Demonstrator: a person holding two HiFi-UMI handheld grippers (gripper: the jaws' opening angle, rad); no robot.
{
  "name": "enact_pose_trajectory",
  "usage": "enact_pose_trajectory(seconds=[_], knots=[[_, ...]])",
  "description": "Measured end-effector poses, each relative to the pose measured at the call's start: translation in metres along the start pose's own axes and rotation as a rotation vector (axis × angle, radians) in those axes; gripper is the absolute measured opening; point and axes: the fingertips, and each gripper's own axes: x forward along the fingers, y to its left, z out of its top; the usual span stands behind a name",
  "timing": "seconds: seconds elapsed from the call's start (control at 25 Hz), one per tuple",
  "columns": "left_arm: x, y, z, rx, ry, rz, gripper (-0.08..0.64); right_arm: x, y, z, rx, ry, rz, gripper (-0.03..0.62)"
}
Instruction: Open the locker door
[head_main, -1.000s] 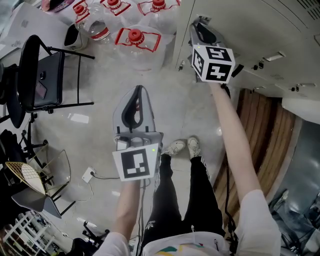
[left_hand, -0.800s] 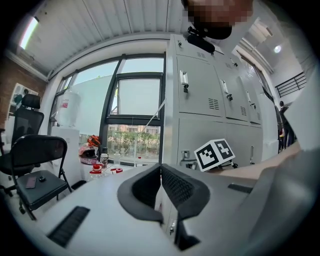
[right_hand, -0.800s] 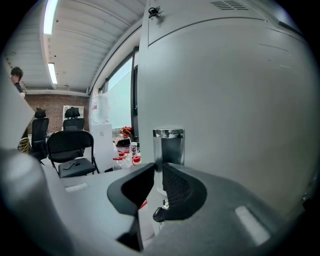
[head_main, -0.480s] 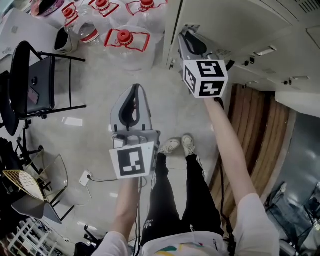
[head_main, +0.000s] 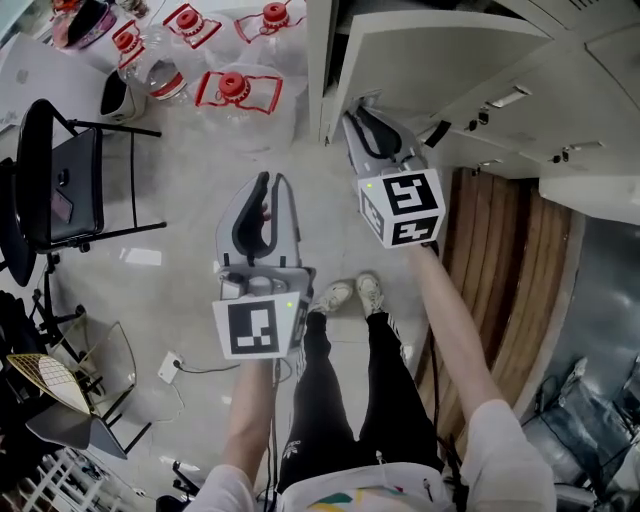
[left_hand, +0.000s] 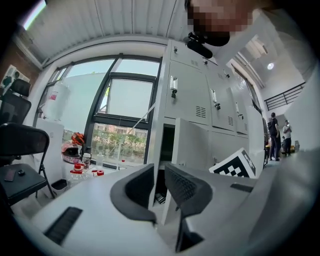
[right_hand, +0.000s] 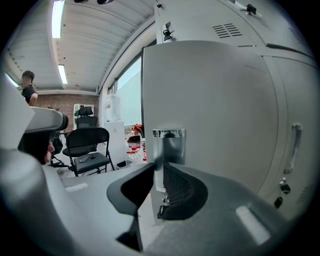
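Note:
The grey locker door (head_main: 440, 65) stands swung out from its dark compartment (head_main: 345, 8). My right gripper (head_main: 356, 110) is shut on the door's free edge, with its pads on either side of the metal latch plate (right_hand: 169, 144). In the right gripper view the door (right_hand: 215, 105) fills the frame behind the right gripper (right_hand: 159, 172). My left gripper (head_main: 268, 180) hangs over the floor, left of the door and apart from it. The left gripper (left_hand: 159, 172) has its jaws opening with nothing between them, and it faces the open door (left_hand: 192, 145).
A black folding chair (head_main: 70, 185) stands at the left. Several red-capped water bottles (head_main: 235, 90) crowd the floor by the locker. Closed lockers with handles (head_main: 505, 100) run on to the right. The person's shoes (head_main: 345, 295) are below the grippers, and wooden boards (head_main: 510, 260) lie at the right.
The right gripper has drawn the door edge towards the person and the door has swung wider open. The left gripper has stayed nearly in place, with a thin gap now showing between its jaws.

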Motion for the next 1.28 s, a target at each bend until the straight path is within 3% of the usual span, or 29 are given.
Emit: enact_pose_trajectory(seconds=[0.08, 0.52, 0.92, 1.04, 1.28], knots=[[0.002, -0.011, -0.002, 0.001, 0.005, -0.045, 0.098, -0.012, 0.003, -0.004, 0.008, 0.0, 0.002, 0.051], [0.025, -0.061, -0.026, -0.048, 0.093, -0.191, 0.129, -0.061, 0.005, -0.021, -0.011, 0.017, 0.051, 0.051], [0.055, -0.111, -0.024, -0.055, 0.125, -0.431, 0.135, -0.084, 0.002, -0.026, -0.01, 0.021, 0.078, 0.049], [0.057, -0.118, -0.021, -0.054, 0.133, -0.448, 0.135, -0.092, 0.009, -0.022, -0.005, 0.002, 0.098, 0.003], [0.057, -0.129, -0.021, -0.045, 0.146, -0.465, 0.127, -0.105, 0.018, -0.019, -0.042, -0.011, 0.13, 0.003]])
